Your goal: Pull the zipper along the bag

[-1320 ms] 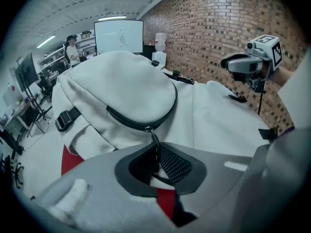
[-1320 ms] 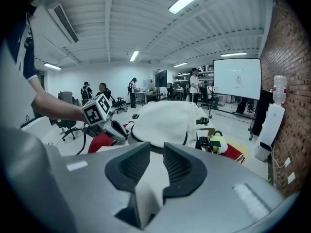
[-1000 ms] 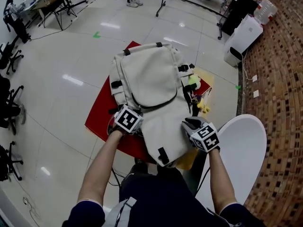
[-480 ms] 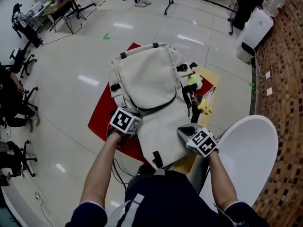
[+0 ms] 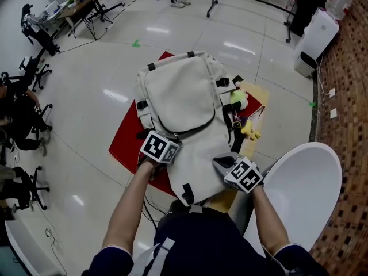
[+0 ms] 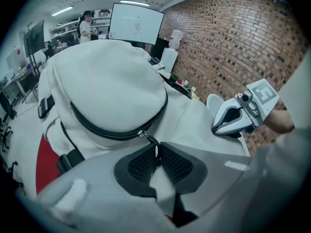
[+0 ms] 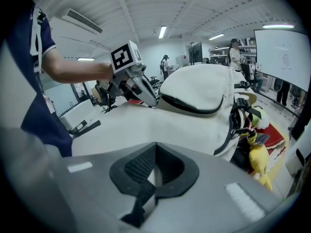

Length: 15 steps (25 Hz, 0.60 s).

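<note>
A white backpack (image 5: 184, 96) lies flat on a red mat (image 5: 127, 145). Its dark curved zipper (image 5: 190, 130) runs across the front pocket. In the left gripper view the zipper slider (image 6: 141, 133) sits just ahead of my left gripper (image 6: 156, 152). That gripper is shut on the black pull tab together with a fold of white fabric. My left gripper (image 5: 174, 148) rests at the zipper's near-left end. My right gripper (image 5: 222, 163) is at the bag's near right side. It (image 7: 154, 168) is shut on a black webbing strap (image 7: 140, 194).
Yellow and green soft toys (image 5: 240, 101) and black straps lie by the bag's right side. A white rounded seat (image 5: 302, 183) stands at the lower right. Office chairs (image 5: 23, 114) line the left, a white appliance (image 5: 319, 32) stands at the far right, and people stand in the background.
My left gripper has shifted a little to the right along the bag's near edge and rolled. The right gripper has dropped slightly toward the bag's near corner.
</note>
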{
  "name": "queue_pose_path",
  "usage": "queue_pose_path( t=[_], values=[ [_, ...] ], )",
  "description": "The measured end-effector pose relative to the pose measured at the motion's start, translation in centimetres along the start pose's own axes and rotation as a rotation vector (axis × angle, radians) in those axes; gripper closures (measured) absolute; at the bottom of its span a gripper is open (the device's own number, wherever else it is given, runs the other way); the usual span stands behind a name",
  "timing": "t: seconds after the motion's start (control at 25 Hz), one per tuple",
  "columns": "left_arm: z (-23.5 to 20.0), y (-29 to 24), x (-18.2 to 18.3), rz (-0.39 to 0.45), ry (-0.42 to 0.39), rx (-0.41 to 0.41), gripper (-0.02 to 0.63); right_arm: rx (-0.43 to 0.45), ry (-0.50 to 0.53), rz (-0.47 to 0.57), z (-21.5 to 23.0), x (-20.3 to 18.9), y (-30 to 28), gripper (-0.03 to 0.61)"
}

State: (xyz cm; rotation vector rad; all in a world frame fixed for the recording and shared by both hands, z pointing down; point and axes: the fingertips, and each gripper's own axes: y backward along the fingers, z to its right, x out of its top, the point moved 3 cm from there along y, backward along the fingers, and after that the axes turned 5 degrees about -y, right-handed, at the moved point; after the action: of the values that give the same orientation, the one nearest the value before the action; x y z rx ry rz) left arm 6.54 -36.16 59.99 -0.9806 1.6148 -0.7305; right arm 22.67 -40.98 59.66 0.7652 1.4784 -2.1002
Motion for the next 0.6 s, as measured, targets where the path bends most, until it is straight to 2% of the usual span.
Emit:
queue_pose_path(
  t=[0.6],
  values=[
    [4.5,-4.8,6.8,0.083,-0.005,-0.052,0.575,0.064,0.049,0.006,-1.6,-1.2,-0.6,0.574]
  ],
)
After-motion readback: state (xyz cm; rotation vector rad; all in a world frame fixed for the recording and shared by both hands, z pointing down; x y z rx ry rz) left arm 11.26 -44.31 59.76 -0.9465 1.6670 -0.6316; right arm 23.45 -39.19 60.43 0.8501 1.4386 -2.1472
